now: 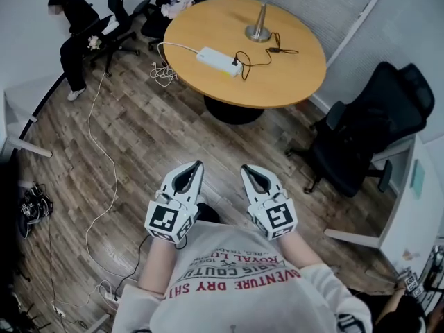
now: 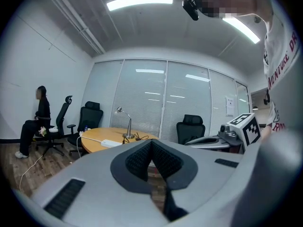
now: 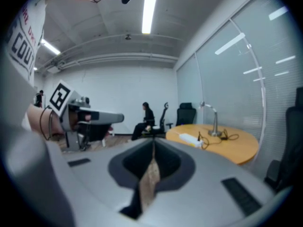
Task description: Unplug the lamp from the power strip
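A person stands on a wood floor holding both grippers close to the chest, well apart from the work. The left gripper (image 1: 198,166) and right gripper (image 1: 245,169) each have their jaws pressed together with nothing between them. Ahead stands a round table (image 1: 295,75) bearing the lamp (image 1: 259,32) and, near it, a white strip (image 1: 218,60). The lamp's black cord (image 1: 260,55) loops across the tabletop to a plug (image 1: 236,64) seated at the strip's near end. The step in hand looks like the approach. To do it well, walk up close, open one gripper, pinch the plug body rather than the cord, steady the strip with the other gripper, and pull straight out. Counted: two grippers, one table, one lamp, one strip, one plug in it, one seated person (image 1: 76,26) at the far left.
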